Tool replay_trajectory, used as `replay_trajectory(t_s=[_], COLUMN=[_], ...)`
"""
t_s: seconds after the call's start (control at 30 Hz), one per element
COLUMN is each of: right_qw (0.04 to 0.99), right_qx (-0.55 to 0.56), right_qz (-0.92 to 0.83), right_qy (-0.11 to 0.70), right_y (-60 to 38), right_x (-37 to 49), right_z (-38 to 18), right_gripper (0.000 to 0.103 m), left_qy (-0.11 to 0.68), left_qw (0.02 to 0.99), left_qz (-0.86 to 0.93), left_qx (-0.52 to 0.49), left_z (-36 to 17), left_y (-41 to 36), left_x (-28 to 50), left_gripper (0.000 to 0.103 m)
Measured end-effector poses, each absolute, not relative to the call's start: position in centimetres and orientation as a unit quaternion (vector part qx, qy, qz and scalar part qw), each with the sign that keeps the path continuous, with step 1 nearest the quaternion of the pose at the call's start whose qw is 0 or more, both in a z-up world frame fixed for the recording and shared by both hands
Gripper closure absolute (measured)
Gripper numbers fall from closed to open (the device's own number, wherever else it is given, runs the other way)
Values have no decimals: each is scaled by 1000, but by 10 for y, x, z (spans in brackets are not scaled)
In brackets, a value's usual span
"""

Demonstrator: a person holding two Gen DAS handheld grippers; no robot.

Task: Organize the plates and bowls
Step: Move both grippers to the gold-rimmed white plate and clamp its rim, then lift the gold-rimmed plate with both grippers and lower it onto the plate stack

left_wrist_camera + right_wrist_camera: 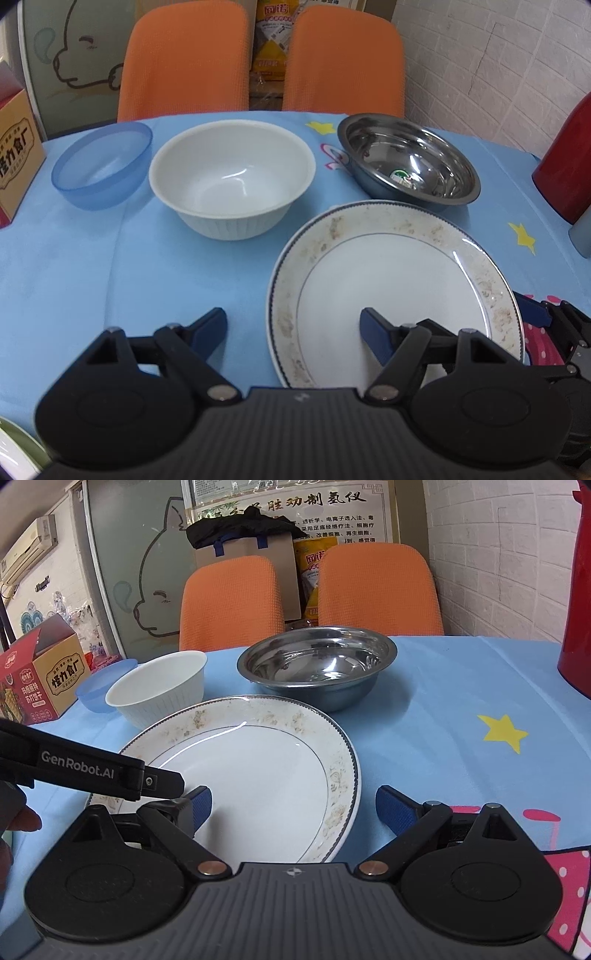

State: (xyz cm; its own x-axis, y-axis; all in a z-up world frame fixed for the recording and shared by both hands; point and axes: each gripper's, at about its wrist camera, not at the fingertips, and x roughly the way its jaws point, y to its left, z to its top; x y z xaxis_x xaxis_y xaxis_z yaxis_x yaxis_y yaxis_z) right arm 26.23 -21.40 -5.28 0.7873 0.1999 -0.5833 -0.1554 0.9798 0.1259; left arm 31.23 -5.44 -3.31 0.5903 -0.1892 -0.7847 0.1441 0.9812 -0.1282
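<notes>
A white plate with a dark rim line [391, 280] lies flat on the blue tablecloth; it also shows in the right wrist view [258, 771]. Behind it stand a white ribbed bowl [232, 177] [159, 694], a steel bowl [410, 162] [317, 664] and a blue translucent bowl [103, 166] [92, 696]. My left gripper [293, 330] is open over the plate's near-left rim, one finger over the plate, one over the cloth. My right gripper [293, 806] is open over the plate's near-right rim, and empty.
Two orange chairs [184, 59] [343, 62] stand behind the table. A cardboard snack box [16, 155] [40, 675] sits at the left. A red jug [569, 162] [580, 602] stands at the right. A green-rimmed dish edge [14, 446] shows at the bottom left.
</notes>
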Motion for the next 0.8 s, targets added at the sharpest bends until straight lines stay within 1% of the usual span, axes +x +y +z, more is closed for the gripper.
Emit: replay_trajectory(t_s=[0.33,0.43,0.5,0.57,0.6,0.63,0.67,0.8], right_qw=[941,940,940,940,940,941,942,946], right_qx=[18,-5,-5,-5,-5,-5,-5,1], right_qz=[99,93,91,94,96,100,104,91], right_qy=[322,328,330,329,326,323,320,311], right_y=[-208,-201,-200,-200,-201,-201,-201,-202], right_x=[266,267,267,267,266,266,265,263], right_z=[-54,-55,-55,-55,-55,-54,-54,-53], right_gripper=[0,0,0,0,0,0,0,0], left_qy=[437,437,438,437,436,432,430,435], left_qw=[895,894,894,894,894,895,897,895], left_qz=[-90,-91,-94,-96,-100,-106,-105,-100], left_qx=[-23,-23,-23,-20,-19,-16,-3,-8], left_z=[-34,-34,-33,-33,-33,-31,-30,-29], left_y=[-56,-56,-58,-60,-62,-64,-69,-68], left_x=[310,310,310,308,307,306,304,306], left_gripper=[30,30,32,34,38,45,46,48])
